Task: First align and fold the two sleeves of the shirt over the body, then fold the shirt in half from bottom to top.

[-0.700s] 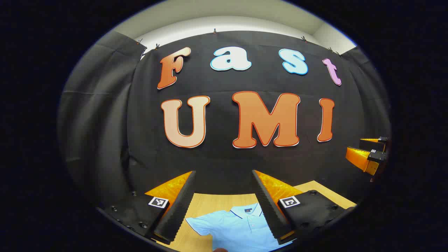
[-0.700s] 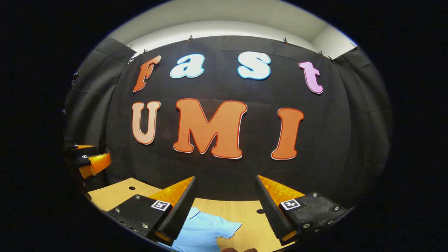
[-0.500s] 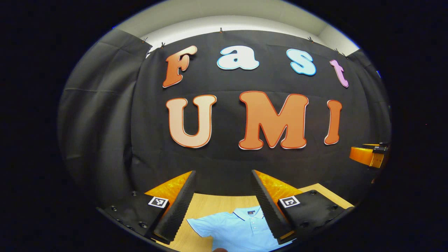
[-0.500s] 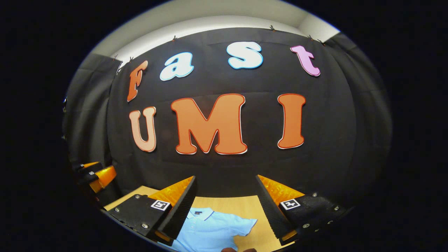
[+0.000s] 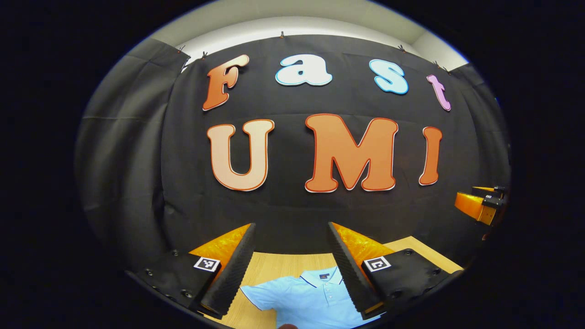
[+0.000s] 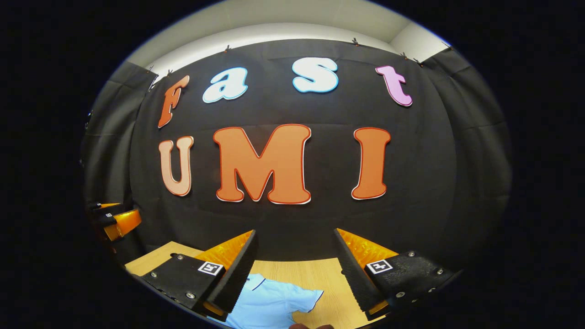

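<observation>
Lying flat on the wooden surface (image 5: 274,267), the light blue shirt (image 5: 311,299) shows its collar toward the booth's black wall, with one short sleeve (image 5: 256,294) spread out to the side in the left gripper view. In the right gripper view the shirt (image 6: 267,301) appears low between that tool's fingers, its other sleeve (image 6: 308,299) stretched flat on the surface (image 6: 320,274); neither sleeve is folded over the body. The left tool (image 5: 292,265) hangs above the shirt with its fingers well apart and nothing between them. The right tool (image 6: 295,269) is likewise spread wide, clear of the cloth. Each tool also shows at the far edge of the other's view: the right tool (image 5: 480,205) in the left gripper view, the left tool (image 6: 114,221) in the right gripper view.
</observation>
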Motion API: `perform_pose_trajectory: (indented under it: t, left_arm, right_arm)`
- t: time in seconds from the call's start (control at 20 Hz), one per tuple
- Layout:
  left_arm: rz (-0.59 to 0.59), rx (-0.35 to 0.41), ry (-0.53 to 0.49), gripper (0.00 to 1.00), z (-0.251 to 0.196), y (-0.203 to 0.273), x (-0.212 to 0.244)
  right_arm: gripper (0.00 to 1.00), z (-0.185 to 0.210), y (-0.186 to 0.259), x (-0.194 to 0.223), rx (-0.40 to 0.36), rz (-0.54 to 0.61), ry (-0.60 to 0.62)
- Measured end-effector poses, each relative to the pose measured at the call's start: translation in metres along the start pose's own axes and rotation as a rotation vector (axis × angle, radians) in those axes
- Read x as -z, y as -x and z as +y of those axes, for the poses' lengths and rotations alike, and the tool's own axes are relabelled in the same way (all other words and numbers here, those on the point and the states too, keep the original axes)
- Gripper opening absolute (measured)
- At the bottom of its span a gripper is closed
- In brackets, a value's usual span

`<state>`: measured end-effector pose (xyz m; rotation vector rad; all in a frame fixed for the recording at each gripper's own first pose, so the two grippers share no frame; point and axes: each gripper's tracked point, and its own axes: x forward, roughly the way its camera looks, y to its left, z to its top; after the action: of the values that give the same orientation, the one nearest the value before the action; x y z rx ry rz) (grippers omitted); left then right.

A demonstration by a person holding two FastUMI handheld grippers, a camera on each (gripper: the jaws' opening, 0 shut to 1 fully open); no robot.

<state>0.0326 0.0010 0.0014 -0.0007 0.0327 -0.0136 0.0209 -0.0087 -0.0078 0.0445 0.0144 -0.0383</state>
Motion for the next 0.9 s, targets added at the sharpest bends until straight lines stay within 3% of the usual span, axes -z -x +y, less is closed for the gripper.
perform_pose_trajectory:
  t: [0.3, 0.6, 0.9]
  left_arm:
    - [-0.01, 0.056, 0.001, 0.99, -0.007, -0.005, -0.001]
    - [-0.037, 0.027, 0.0, 0.99, 0.001, 0.002, -0.006]
    - [-0.01, 0.006, -0.012, 0.99, 0.0, 0.01, 0.005]
  right_arm:
    - [0.98, 0.007, -0.01, 0.009, -0.008, 0.022, 0.011]
    - [0.98, -0.021, -0.031, 0.021, 0.049, 0.051, 0.033]
    - [0.99, -0.037, -0.056, 0.072, 0.057, 0.195, 0.025]
